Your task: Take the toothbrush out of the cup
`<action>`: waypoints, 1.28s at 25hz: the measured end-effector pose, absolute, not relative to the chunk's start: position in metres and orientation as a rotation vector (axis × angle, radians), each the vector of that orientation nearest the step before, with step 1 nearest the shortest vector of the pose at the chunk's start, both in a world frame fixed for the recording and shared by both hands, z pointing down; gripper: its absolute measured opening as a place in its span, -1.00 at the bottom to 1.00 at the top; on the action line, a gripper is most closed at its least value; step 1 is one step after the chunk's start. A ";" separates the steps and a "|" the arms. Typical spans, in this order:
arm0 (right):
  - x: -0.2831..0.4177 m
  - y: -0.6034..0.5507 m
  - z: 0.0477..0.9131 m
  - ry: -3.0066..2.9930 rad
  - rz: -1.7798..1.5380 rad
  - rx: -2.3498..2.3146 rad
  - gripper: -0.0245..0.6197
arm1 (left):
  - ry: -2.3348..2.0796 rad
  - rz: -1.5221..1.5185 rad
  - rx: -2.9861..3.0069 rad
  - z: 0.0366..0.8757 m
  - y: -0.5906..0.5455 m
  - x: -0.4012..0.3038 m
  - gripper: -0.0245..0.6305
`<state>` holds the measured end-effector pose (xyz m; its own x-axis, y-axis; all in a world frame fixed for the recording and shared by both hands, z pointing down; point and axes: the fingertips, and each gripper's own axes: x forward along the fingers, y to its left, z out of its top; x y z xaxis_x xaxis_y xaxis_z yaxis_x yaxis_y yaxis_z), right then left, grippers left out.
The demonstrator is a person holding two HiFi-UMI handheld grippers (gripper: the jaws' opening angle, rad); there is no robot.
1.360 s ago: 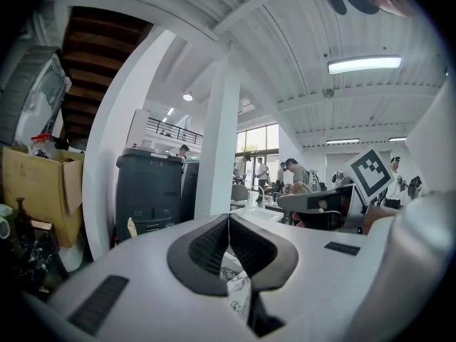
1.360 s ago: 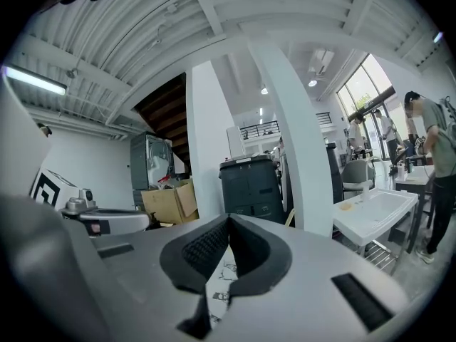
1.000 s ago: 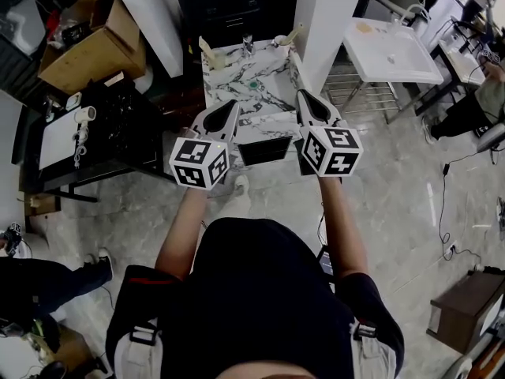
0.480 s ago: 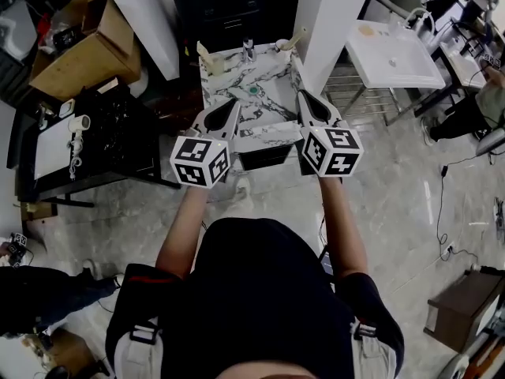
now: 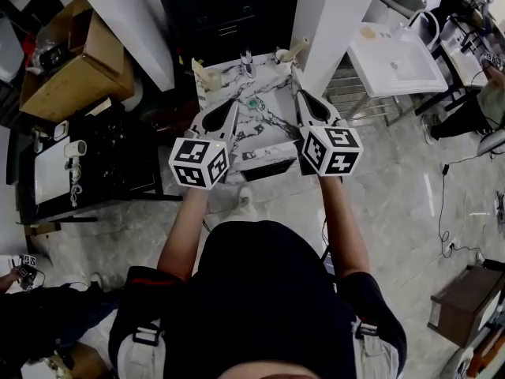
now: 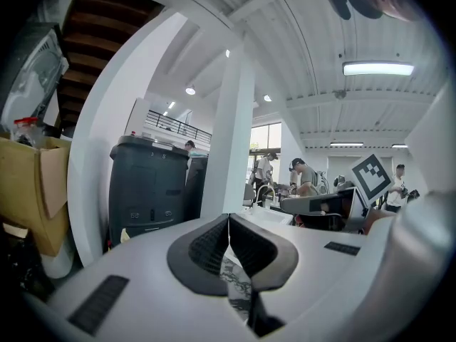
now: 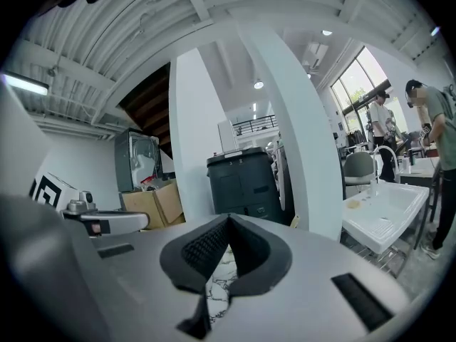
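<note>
While both tools hang over the near part of the marble desk (image 5: 264, 135), the toothbrush job is not yet under way. The left tool (image 5: 233, 103) is pressed together at its tips, and nothing sits between them. The right tool (image 5: 299, 93) is the same: tips touching, with nothing in them. Each gripper view shows the two dark pads meeting in a point, with only a bit of marble showing below.

The cup (image 5: 281, 55) stands at the far edge of the desk, on the right side, just beside a white pillar (image 5: 327, 22). A pale stick leans out of it, up and to the right. I think that is the toothbrush (image 5: 299, 46), but it is too small to be sure. A little tap (image 5: 247, 57) stands to the left of the cup, and a cream holder (image 5: 208, 77) sits at the far left corner.

I think the step now is reaching out to the cup. The right tool is on the cup's side, so it looks like the best one to use. It should spread its tips before it gets there, not after. Then it should go for the part of the brush that sticks out above the rim and pinch it softly. Pulling along the way the brush leans should keep the cup from tipping. The cup is close to the edge and the pillar, so a bump could knock it over. The left tool could steady the cup if it wobbles.
</note>
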<state>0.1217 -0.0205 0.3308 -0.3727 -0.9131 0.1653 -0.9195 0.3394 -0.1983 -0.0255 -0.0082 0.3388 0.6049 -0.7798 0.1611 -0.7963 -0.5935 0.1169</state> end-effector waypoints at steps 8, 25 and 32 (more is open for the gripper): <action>0.107 -0.081 0.329 -2.523 0.422 1.755 -0.82 | -1.274 0.133 2.641 0.339 -0.069 -0.041 -0.88; 0.095 -0.157 0.353 -2.373 0.479 1.853 -0.82 | -1.093 0.119 2.619 0.368 -0.161 -0.052 -0.88; 0.094 -0.176 0.364 -2.351 0.510 1.860 -0.82 | -1.059 0.126 2.609 0.377 -0.178 -0.050 -0.88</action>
<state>0.0940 -0.1760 0.3644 -0.2486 -0.9263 0.2830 -0.9603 0.1975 -0.1970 -0.0500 -0.1781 0.3771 0.7211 -0.6633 0.1999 -0.6917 -0.6735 0.2607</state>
